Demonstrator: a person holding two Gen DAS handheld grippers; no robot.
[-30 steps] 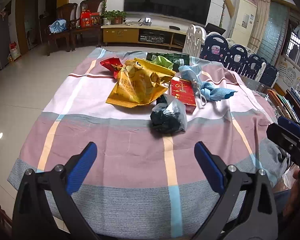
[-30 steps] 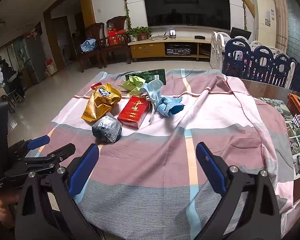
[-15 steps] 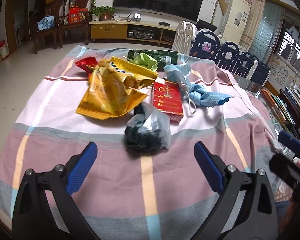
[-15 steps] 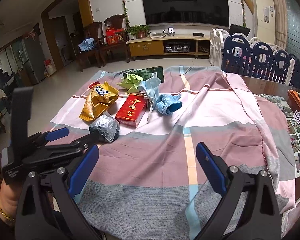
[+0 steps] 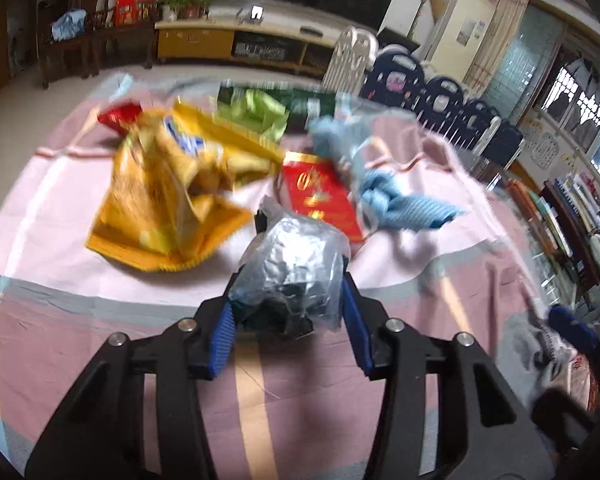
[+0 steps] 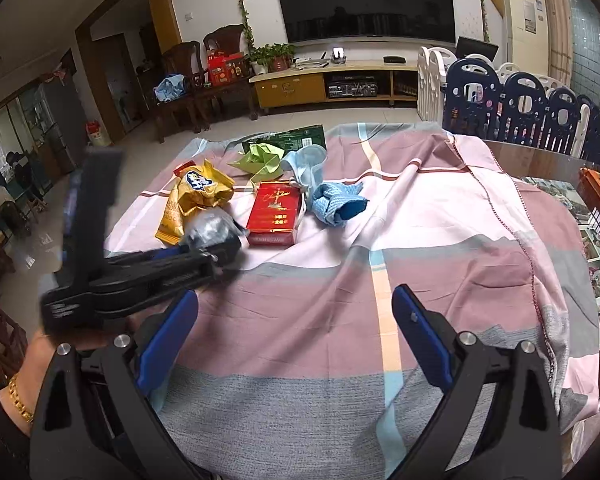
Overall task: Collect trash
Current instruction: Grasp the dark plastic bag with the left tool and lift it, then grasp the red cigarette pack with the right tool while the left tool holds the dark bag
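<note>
A dark crumpled plastic bag [image 5: 292, 264] lies on the striped tablecloth [image 5: 100, 320] between the fingers of my left gripper [image 5: 290, 284]. Its jaws are closing and both blue pads [image 5: 222, 336] touch the bag's sides. The right wrist view shows that gripper [image 6: 216, 250] from the side at the bag [image 6: 210, 222]. Behind the bag lie a yellow snack bag [image 5: 168, 200], a red box [image 5: 320, 196], a blue cloth [image 5: 400, 200] and a green wrapper [image 6: 264, 158]. My right gripper [image 6: 294, 300] hangs open over bare cloth near the front edge.
A light blue mask [image 6: 306, 164], a dark green packet [image 6: 288, 138] and a small red wrapper [image 5: 120, 116] lie at the far side. Books and photos [image 6: 596, 220] cover the table's right end. Navy and white fence panels [image 6: 520, 108] stand behind it.
My left gripper has moved forward to the dark plastic bag and its jaws have narrowed from wide open onto the bag's sides. The right gripper has stayed put and open.
</note>
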